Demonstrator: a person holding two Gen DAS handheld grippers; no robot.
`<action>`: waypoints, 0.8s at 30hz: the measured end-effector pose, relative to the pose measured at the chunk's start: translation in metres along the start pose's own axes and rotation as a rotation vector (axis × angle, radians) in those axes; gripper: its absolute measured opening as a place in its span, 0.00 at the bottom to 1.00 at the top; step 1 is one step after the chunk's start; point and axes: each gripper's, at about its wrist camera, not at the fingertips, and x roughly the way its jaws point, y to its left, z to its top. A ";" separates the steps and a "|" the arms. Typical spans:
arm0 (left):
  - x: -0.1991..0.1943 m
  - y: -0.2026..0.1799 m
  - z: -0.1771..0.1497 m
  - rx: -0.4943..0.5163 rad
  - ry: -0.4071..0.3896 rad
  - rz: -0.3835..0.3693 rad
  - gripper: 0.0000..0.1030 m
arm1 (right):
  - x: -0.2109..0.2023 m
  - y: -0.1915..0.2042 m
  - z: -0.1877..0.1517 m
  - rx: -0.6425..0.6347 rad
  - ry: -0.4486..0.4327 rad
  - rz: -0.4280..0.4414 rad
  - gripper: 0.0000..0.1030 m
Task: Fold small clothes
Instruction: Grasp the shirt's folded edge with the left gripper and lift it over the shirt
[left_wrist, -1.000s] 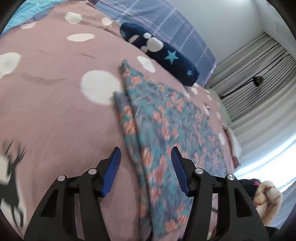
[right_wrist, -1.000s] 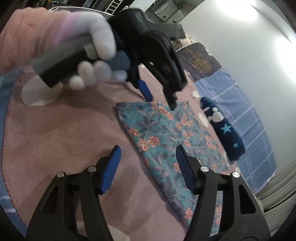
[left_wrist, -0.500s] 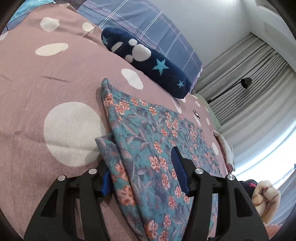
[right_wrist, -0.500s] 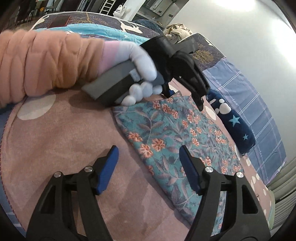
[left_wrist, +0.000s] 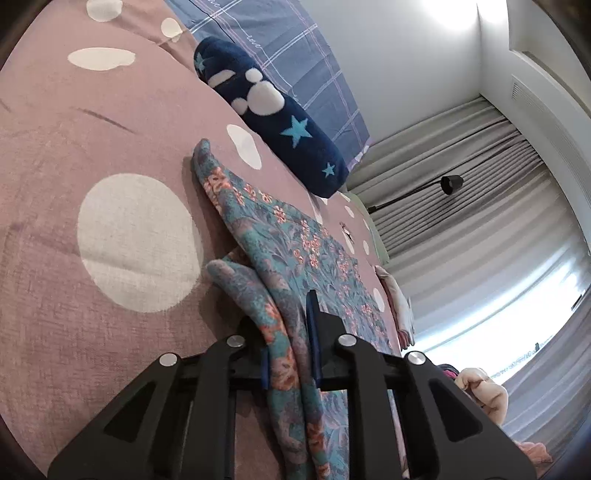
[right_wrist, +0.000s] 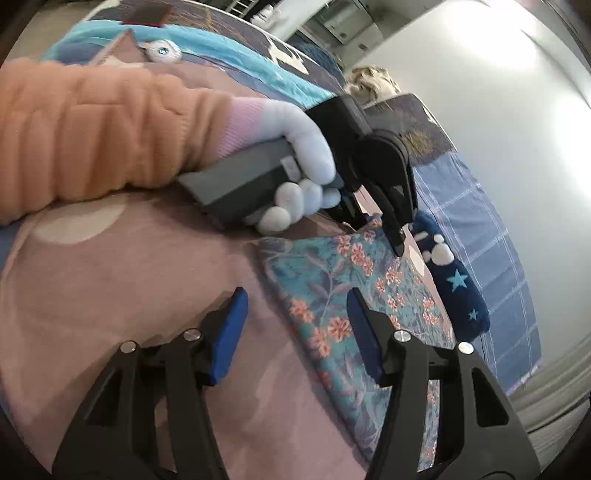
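A teal floral garment (left_wrist: 303, 251) lies flat on the pink dotted bedspread (left_wrist: 92, 110). My left gripper (left_wrist: 288, 343) is closing, and its blue pads pinch a bunched fold of the garment's near corner. In the right wrist view a gloved hand (right_wrist: 303, 177) holds that left gripper (right_wrist: 384, 229) at the far corner of the floral garment (right_wrist: 354, 280). My right gripper (right_wrist: 295, 306) is low over the garment's near edge with its jaws narrowing. The cloth edge lies between its pads, which do not press on it.
A dark blue star pillow (left_wrist: 280, 122) lies just beyond the garment, against a blue plaid sheet (left_wrist: 295, 48). Pink clothing (left_wrist: 399, 302) sits at the bed's far side near grey curtains (left_wrist: 480, 192) and a black lamp (left_wrist: 450, 182). An orange sleeve (right_wrist: 92, 129) crosses the right wrist view.
My left gripper slid forward onto the garment's corner and closed on the cloth, bunching it. My right gripper came closer to the near edge, and its jaws narrowed a little.
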 end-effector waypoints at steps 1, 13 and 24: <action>0.000 0.000 0.000 0.000 0.001 -0.002 0.15 | 0.006 -0.002 0.004 0.023 0.018 -0.007 0.55; -0.002 0.004 0.000 -0.023 0.003 -0.024 0.15 | 0.012 0.001 0.008 0.056 0.062 -0.169 0.55; 0.006 -0.001 0.000 -0.008 0.016 0.022 0.15 | 0.044 -0.012 0.024 0.145 0.073 -0.141 0.44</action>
